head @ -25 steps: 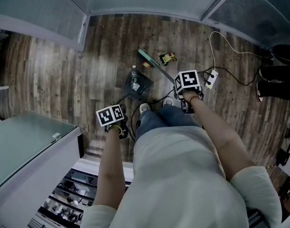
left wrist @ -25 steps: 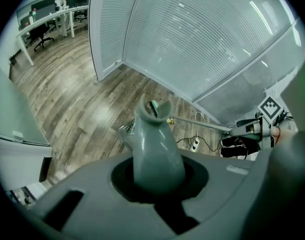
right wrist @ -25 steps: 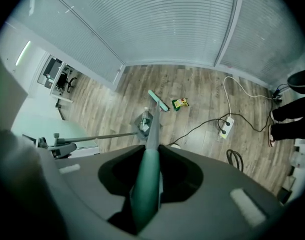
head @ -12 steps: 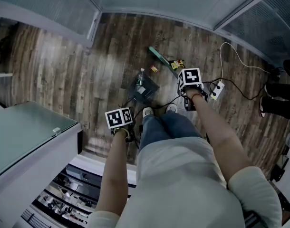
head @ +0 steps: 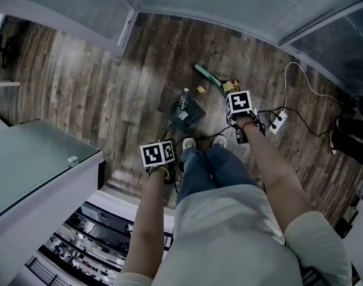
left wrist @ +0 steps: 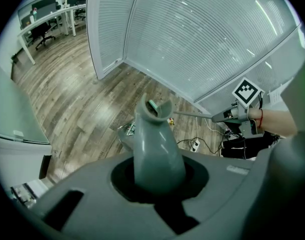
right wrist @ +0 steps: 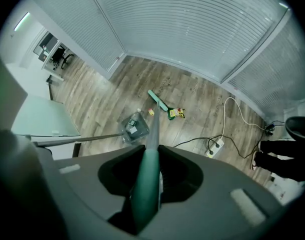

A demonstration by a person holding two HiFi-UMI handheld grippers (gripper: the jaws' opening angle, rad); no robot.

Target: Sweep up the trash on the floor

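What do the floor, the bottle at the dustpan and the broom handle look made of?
Floor: wood or wood-look planks, matte, with visible grain and seams.
Bottle: clear plastic, it seems; see-through body.
Broom handle: green, smooth, slight sheen; plastic or coated metal, cannot tell.

Cream short-sleeve tee (head: 229, 237), blue jeans (head: 206, 168), pale sneakers (head: 188, 142), thin red band (head: 246, 124) on R wrist, L gripper (left wrist: 160, 179) w/ grey moulded shell & dark centre recess, R gripper (right wrist: 150, 176) same grey, each w/ white cube (head: 157, 154) bearing black sq. markers.
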